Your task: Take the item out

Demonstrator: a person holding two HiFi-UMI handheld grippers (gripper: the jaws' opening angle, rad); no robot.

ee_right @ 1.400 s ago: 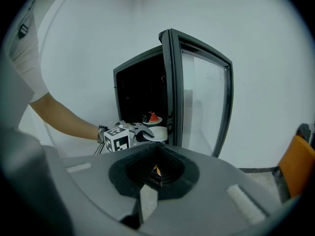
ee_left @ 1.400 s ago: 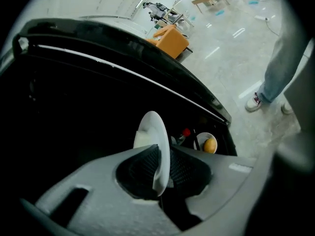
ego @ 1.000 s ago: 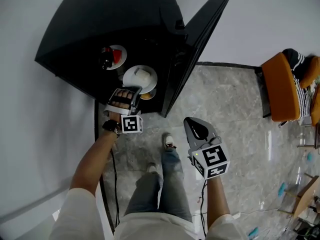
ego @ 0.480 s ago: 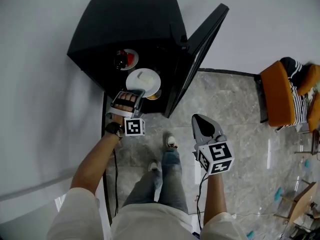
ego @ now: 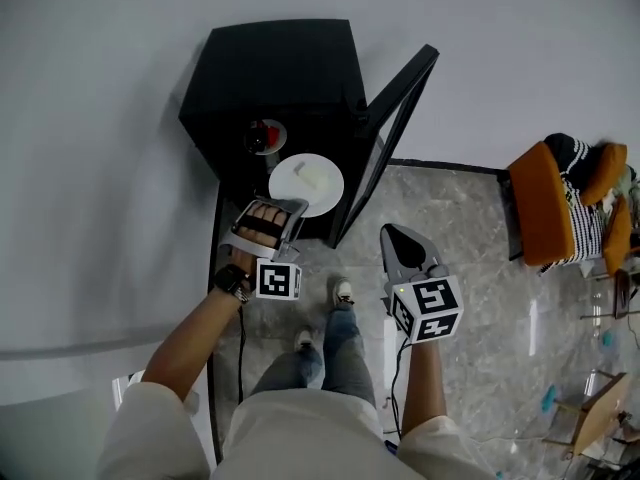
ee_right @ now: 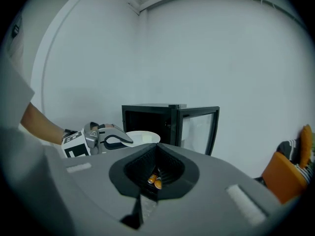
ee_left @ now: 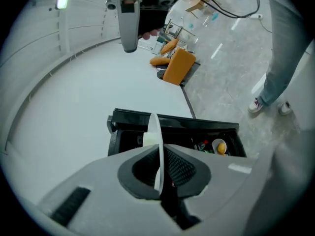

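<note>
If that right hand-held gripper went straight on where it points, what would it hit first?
Probably the black cabinet near the hinge of its open glass door; depth is uncertain.

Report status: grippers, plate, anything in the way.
Left gripper shut on white plate, out front of fridge. Right gripper shut, empty. Fridge door open, nothing blocking.

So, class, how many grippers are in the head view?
2. The left gripper, before the black cabinet, is shut on the white plate; the right gripper, shut and empty, is beside the open door.
</note>
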